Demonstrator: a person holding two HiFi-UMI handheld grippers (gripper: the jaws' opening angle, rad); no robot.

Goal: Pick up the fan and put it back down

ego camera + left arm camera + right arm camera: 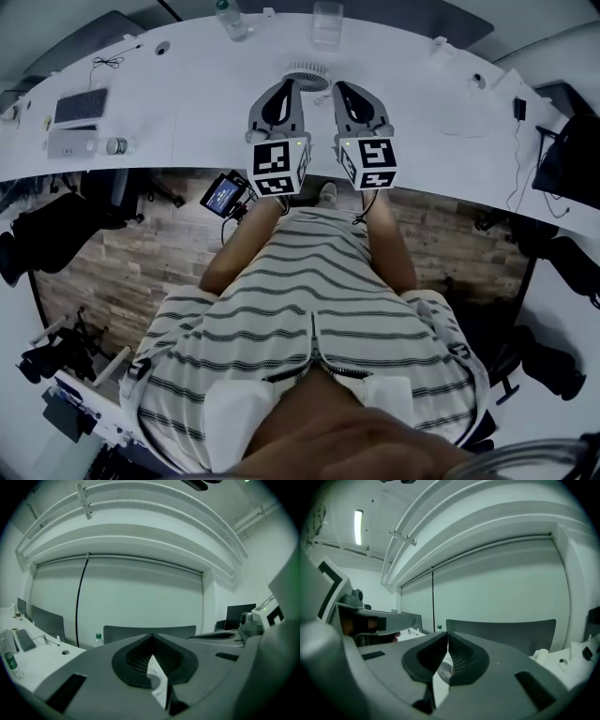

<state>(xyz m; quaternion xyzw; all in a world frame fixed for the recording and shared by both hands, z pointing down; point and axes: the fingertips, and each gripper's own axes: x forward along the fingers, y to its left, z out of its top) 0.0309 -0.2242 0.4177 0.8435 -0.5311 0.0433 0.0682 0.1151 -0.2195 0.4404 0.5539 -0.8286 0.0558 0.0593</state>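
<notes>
A small round white fan sits on the white table, just beyond both grippers. My left gripper and right gripper hover side by side above the table, tips pointing at the fan's near edge, left and right of it, not touching it. In the left gripper view the jaws meet at their tips, and the fan's grille shows through the slit below them. In the right gripper view the gripper is likewise shut with nothing in it, the fan visible behind the jaws.
A water bottle and a clear cup stand at the table's far edge behind the fan. A keyboard lies at the left; cables and a plug at the right. Chairs stand beyond the table.
</notes>
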